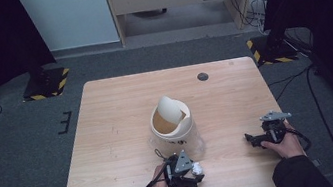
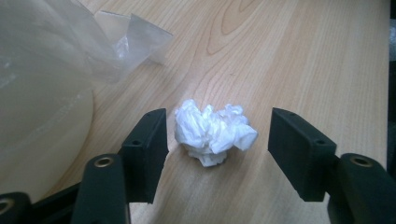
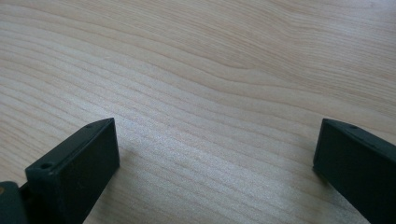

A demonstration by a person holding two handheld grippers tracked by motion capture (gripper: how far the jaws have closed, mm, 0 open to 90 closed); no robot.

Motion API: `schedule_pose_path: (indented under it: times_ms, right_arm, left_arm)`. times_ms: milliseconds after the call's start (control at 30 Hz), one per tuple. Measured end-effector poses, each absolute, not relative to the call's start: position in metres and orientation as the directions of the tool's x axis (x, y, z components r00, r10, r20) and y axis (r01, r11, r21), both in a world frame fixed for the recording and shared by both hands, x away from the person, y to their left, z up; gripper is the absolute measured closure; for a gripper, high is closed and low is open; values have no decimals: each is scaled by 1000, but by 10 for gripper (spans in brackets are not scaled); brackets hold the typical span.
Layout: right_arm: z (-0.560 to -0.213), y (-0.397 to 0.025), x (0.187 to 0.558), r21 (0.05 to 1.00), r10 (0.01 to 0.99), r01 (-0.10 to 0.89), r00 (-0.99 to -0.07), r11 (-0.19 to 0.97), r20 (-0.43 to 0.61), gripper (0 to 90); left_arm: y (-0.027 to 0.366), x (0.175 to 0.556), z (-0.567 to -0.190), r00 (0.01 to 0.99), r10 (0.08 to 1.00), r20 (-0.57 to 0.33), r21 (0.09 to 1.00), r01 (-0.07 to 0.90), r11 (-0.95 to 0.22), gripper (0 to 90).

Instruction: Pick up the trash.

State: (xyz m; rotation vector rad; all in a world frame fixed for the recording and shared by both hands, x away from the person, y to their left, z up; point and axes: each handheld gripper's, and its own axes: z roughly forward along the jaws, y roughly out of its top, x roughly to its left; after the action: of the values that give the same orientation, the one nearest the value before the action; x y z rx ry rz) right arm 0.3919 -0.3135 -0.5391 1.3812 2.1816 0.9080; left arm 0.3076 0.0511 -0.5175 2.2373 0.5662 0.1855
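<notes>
The left claw (image 2: pixel 217 149) is standing spread wide, and the crumpled tissue (image 2: pixel 212 130) is lying directly between its two black jaws, resting on the table (image 2: pixel 299 56). The ball is closer to one jaw, almost touching it, while a clear gap remains at the other. So the thing is lying straight ahead, already inside the opening; I judge that the coming move is only a closing of the jaws, with perhaps a small shift sideways to centre it.

The tissue is white, wrinkled into a loose irregular lump, slightly wider than tall, without a strong long axis. It will probably compress easily.

In the high view the left claw (image 1: pixel 194 176) is working near the front edge of the table, and the tissue (image 1: pixel 197 169) is just beside it. The right claw (image 1: pixel 252 139) is resting towards the right edge, well apart from the tissue, also spread and holding nothing. Behind, near the table's middle, a cream bin (image 1: pixel 172 125) with a swing lid is standing, with clear plastic film (image 2: pixel 70 42) around it.
</notes>
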Motion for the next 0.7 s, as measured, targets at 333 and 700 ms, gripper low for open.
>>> schedule_pose_path:
  times_ms: [333,700]
  right_arm:
    - [-539,-313,392,706,902,641,-431,300,8,6]
    - [-539,-313,392,706,903,642,-430,300,7,6]
  left_arm:
    - [47,311,-520,894,447,-32,712,334,-618,537]
    - [52,312,-514,893,449,-46,718,342,-607,646]
